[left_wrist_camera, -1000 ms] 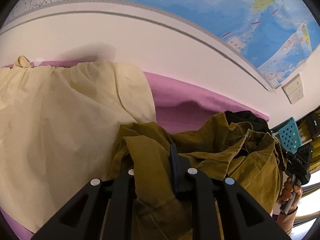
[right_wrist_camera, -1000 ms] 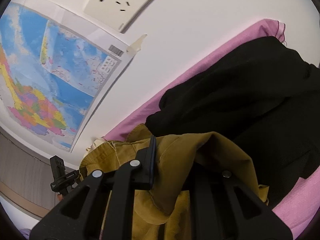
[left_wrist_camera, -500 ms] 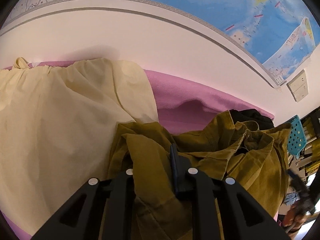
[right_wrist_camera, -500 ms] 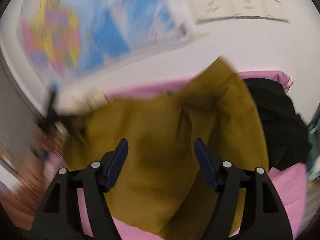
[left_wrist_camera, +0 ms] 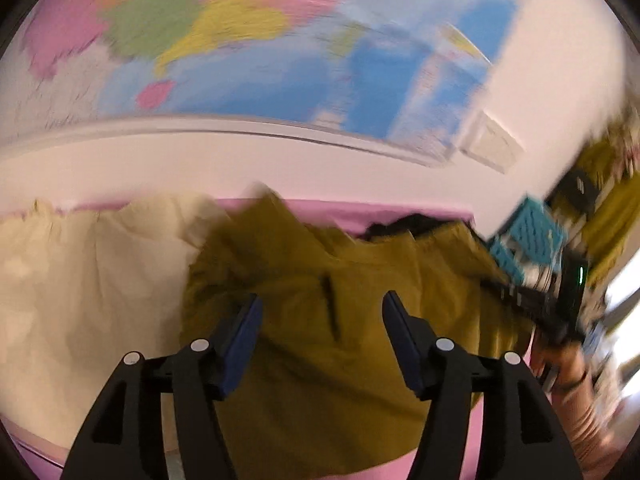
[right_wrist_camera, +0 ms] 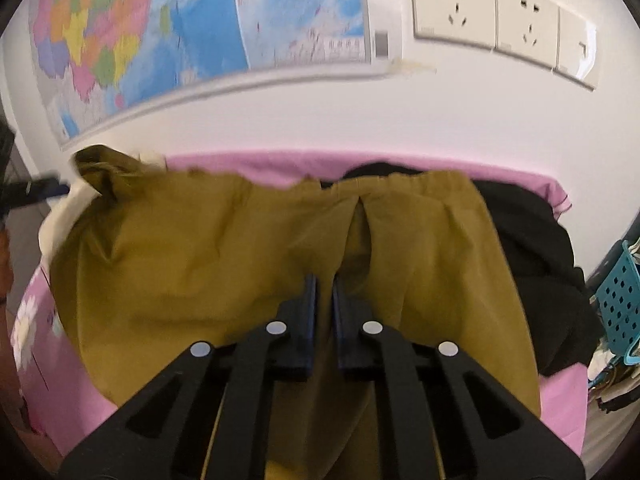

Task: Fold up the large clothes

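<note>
An olive-green garment (left_wrist_camera: 320,340) lies spread on the pink bed (left_wrist_camera: 360,210). My left gripper (left_wrist_camera: 322,312) is open just above it, with nothing between the jaws. In the right wrist view the same olive garment (right_wrist_camera: 200,264) lies flat, its elastic waistband at the far edge. My right gripper (right_wrist_camera: 324,292) is shut on a fold of this garment near its middle seam. The left view is blurred by motion.
A cream garment (left_wrist_camera: 92,288) lies left of the olive one. A black garment (right_wrist_camera: 532,256) lies to its right on the pink bed (right_wrist_camera: 260,164). A teal basket (right_wrist_camera: 620,300) stands at the right. A map (right_wrist_camera: 200,24) and wall sockets (right_wrist_camera: 492,20) are behind.
My left gripper has let go of the olive garment and opened, swinging upward. My right gripper, open half a second ago, has shut on the garment. The garment now lies spread out flat.
</note>
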A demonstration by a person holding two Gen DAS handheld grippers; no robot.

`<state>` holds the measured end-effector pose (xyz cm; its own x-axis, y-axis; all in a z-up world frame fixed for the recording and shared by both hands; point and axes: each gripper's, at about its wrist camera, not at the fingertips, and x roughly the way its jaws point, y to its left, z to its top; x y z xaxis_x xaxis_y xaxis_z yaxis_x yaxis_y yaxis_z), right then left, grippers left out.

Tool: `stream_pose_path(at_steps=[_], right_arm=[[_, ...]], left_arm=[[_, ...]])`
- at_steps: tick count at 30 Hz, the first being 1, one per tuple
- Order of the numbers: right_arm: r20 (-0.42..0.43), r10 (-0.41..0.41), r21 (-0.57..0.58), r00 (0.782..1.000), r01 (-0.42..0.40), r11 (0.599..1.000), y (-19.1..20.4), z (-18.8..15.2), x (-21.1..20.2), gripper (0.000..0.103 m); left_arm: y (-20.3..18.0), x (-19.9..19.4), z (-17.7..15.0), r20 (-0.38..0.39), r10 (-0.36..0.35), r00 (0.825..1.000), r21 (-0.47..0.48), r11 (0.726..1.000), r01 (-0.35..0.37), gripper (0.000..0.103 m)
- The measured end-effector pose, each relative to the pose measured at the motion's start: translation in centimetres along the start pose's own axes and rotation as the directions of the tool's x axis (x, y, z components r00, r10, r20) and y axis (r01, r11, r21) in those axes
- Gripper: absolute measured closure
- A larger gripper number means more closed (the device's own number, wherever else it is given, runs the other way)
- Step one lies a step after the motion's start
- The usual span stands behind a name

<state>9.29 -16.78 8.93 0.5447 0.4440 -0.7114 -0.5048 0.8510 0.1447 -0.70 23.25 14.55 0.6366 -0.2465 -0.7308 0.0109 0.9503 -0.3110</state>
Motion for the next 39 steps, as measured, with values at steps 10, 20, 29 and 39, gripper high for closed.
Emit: stream_pose_path(at_steps=[10,20,29,39], right_arm=[[-0.043,-0.021,0.04,0.999,0.023,0.999,-0.7,-1.1,1.3,0.078],[0.16,-0.008,0.124,0.987,-0.012,0.992,-4.0,-7.0,-9.8,0.029],[0.075,0.051,0.337,0.996,-0.074,0.939,-8.7,-13.9,-7.5,0.029],[0.121,0.151,0.409,0.981,-0.188,0.893,-10.3,-15.8,-8.9,0.056]], left_arm=[[-2.4,8.2,-5.1,-0.137,0.133,0.982,0.131,0.985,-0.115,0.045],[-1.9,0.1,-7.7,0.079,0.221,0.972,0.079,0.971,-0.227,0.032],[3.4,-3.3,-11.5,0.031,0.265,0.964,-0.088,0.961,-0.261,0.026],[3.2,-0.7,-12.6,-0.018,0.179,0.984,-0.115,0.977,-0.18,0.034]])
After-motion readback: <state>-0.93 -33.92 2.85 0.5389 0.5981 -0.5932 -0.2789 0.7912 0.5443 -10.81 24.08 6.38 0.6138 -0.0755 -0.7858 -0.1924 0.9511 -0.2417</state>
